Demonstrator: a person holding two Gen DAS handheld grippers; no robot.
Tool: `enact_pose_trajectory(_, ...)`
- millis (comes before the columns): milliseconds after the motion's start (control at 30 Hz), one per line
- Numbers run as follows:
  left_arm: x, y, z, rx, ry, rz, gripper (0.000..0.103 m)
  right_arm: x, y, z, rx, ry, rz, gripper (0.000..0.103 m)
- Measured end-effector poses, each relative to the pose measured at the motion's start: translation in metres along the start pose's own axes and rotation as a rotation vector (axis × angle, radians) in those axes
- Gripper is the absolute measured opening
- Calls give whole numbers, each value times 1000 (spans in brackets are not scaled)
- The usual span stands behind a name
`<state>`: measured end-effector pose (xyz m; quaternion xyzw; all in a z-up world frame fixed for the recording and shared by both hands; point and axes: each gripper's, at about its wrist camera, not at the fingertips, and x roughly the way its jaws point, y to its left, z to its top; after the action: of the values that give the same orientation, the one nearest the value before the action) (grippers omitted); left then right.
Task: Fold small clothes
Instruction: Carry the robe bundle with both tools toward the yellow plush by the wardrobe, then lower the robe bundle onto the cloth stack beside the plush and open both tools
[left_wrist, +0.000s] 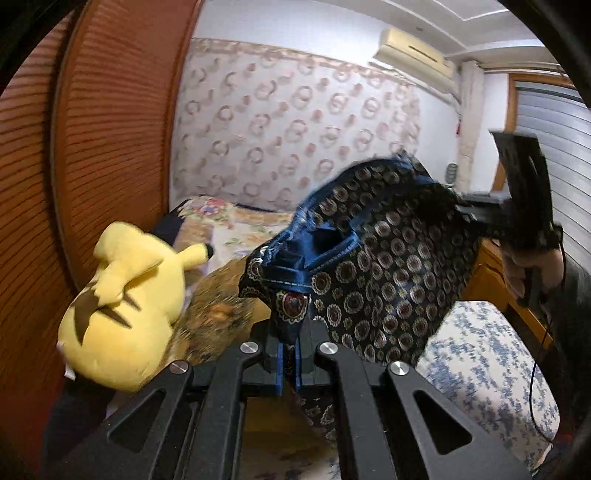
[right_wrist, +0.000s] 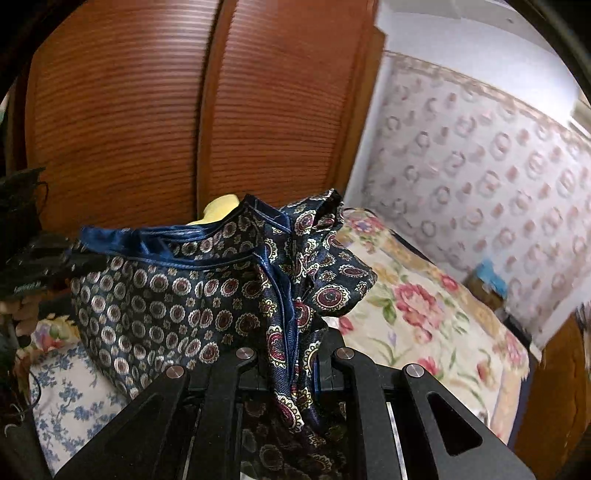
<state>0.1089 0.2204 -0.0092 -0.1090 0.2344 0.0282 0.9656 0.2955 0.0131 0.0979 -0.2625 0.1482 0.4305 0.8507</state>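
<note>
Left gripper (left_wrist: 290, 363), jaws closed on a bunched corner of the dark patterned shorts (left_wrist: 388, 258); right gripper (right_wrist: 291, 363), jaws likewise pinched on the opposite end of the shorts (right_wrist: 177, 295), blue waistband uppermost. The shorts hang stretched in the air between the two grippers, above the bed (right_wrist: 417, 317) with its floral cover; a yellow plush toy (left_wrist: 125, 314) lies beside the left gripper, against the brown slatted wardrobe doors (right_wrist: 207, 110); patterned wallpaper (left_wrist: 295, 122) behind.
</note>
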Motion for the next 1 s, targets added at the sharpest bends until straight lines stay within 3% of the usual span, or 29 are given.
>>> enact_pose_trajectory(200, 4, 26, -26, -5, 56, 80, 4, 55, 12, 32, -86, 42, 61, 12)
enact_pose_trajectory(500, 8, 44, -38, -45, 96, 107, 5, 122, 9, 55, -129, 91, 77, 15)
enact_pose_trajectory(633, 12, 47, -37, -50, 113, 109, 9, 132, -1, 58, -67, 111, 48, 26)
enact_pose_trajectory(700, 12, 48, -37, -54, 110, 99, 11, 124, -3, 62, -40, 95, 32, 38)
enact_pose_trajectory(767, 11, 47, -35, -49, 102, 104, 23, 117, -8, 61, -7, 71, 8, 50)
enact_pose_trajectory(833, 8, 46, -33, -40, 83, 96, 42, 110, -14, 57, 15, 56, -5, 51)
enact_pose_trajectory(900, 7, 43, -31, -30, 76, 91, 46, 103, -16, 48, 25, 58, -13, 51)
enact_pose_trajectory(1000, 5, 38, -27, -18, 66, 95, 67, 98, -12, 35, 48, 62, -12, 51)
